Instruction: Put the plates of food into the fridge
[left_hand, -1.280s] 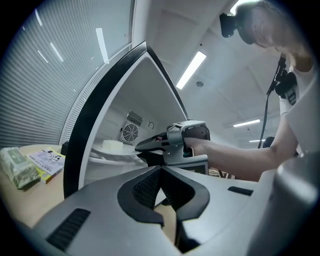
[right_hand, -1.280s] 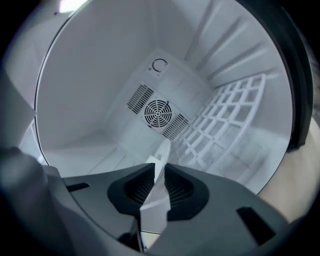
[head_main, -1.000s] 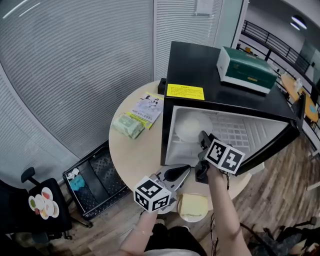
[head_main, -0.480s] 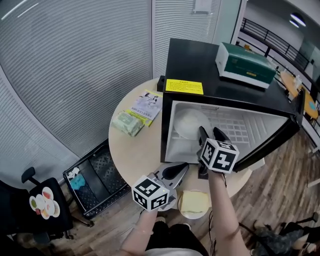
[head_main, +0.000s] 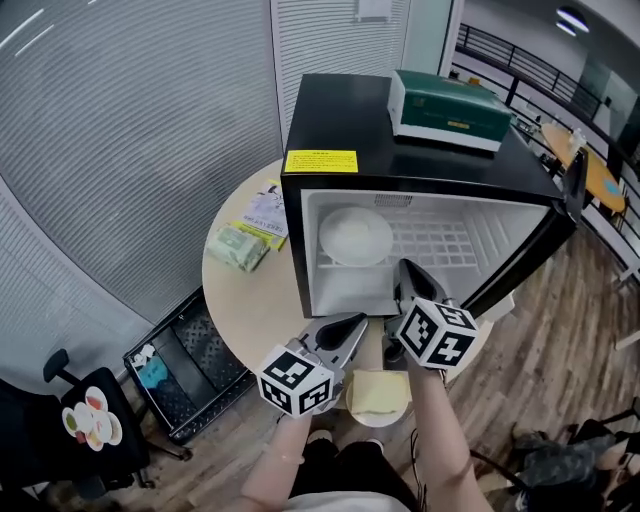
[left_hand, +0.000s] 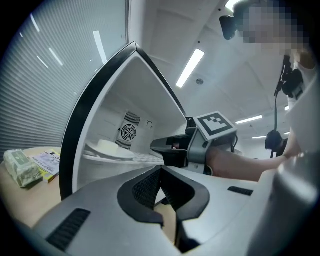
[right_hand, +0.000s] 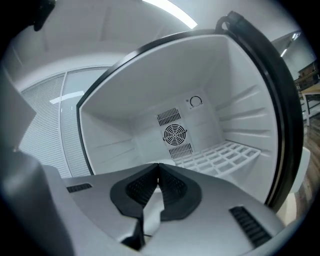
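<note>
Fridge (head_main: 420, 130) stands open on the round table (head_main: 250, 300). One white plate (head_main: 355, 236) sits inside on the left of the wire shelf (head_main: 440, 240). A second plate (head_main: 378, 396), with pale yellow food, rests outside at the table's near edge. Right gripper (head_main: 405, 268) is at the fridge mouth: its jaws have just closed, tips together, nothing between. Left gripper (head_main: 352, 326) is near the second plate, jaws together, empty.

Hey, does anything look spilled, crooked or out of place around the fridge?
Nothing stands out. One plate sits flat on the fridge shelf; the other plate rests near the table edge, nothing spilled.
</note>
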